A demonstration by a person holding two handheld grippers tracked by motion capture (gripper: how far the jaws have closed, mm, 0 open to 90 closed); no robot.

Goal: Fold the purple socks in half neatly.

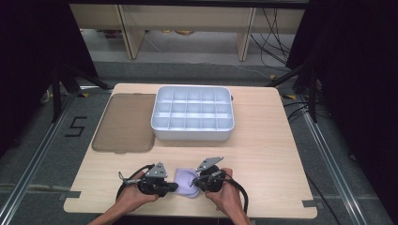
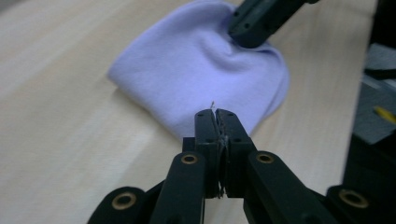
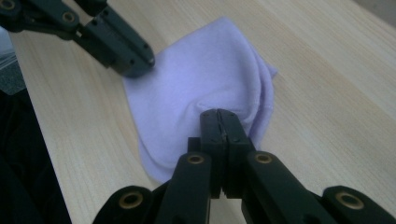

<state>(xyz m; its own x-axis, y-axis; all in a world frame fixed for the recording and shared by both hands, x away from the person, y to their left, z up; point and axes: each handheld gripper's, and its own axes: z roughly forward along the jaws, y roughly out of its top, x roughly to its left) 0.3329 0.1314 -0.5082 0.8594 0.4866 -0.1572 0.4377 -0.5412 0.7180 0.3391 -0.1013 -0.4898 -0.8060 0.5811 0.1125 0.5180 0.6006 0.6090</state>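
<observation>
Black jaws of the left gripper [image 2: 217, 114] fill the foreground of the left gripper view, pressed together, tips at the near edge of the lilac cloth [image 2: 205, 60]; a stray thread shows at the tips, but whether any fabric is pinched I cannot tell. Right gripper [image 3: 221, 113] is likewise together, tips sunk into a pucker of the cloth [image 3: 205, 84], so probably clamped on a fold. Cloth lies on the wooden table [image 1: 263, 154] at its near edge, between the two grippers, folded into layers. Judgement: light, soft, limp; no slip risk, but it will sag and unfold if lifted by one point. Best taken at opposite corners or along a layered edge, catching every layer. High view adds the white divided tray [image 1: 192, 112] and the smoky lid [image 1: 124, 123] beside it, well apart from the cloth; the gripper views add the fold layers and wrinkles.
</observation>
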